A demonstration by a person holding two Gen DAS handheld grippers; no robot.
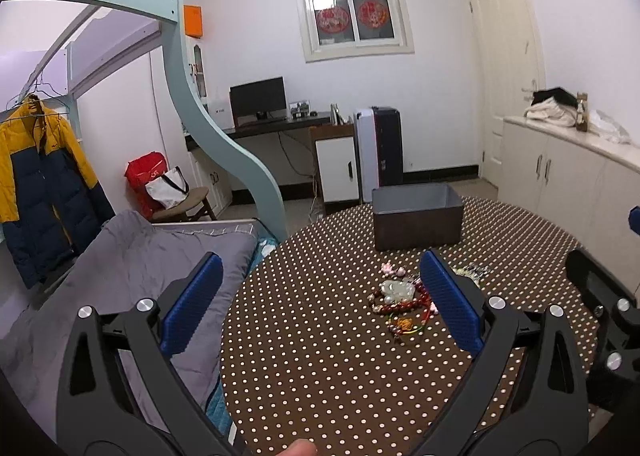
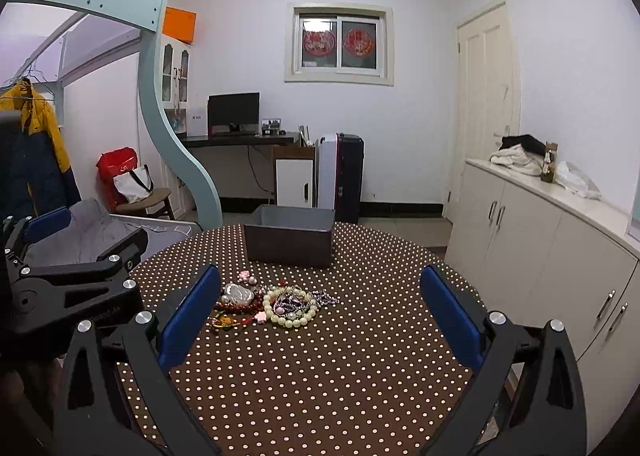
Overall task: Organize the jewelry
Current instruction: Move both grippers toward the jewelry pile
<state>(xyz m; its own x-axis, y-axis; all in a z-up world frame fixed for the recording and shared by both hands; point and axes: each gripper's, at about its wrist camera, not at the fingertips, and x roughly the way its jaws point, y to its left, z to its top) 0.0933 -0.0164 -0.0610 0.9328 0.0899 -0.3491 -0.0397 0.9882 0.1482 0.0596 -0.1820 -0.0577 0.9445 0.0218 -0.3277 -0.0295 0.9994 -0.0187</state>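
At the left, the left gripper [image 1: 320, 304] hovered above the round table in its brown, white-dotted cloth [image 1: 320, 376], its blue-padded fingers [image 1: 192, 304] spread wide and holding nothing. Just right of its centre line lay the tangled heap of bead bracelets and pendants [image 2: 268, 304]: a pale jade-like pendant [image 2: 239, 293], dark red bead strands [image 2: 240, 306], a loop of large cream beads [image 2: 292, 314], and small pink flower charms. Beyond the heap, near but apart from it, stood the open dark rectangular box with grey lining [image 2: 289, 242], apparently empty, though its floor was mostly hidden. Further right, the right gripper [image 2: 320, 316] was likewise splayed and empty, with the heap left of its midline. The strands would likely be light, limp and slippery, and snagged together; pinching one loop at its outer edge seemed safest, while the pendant looked breakable.
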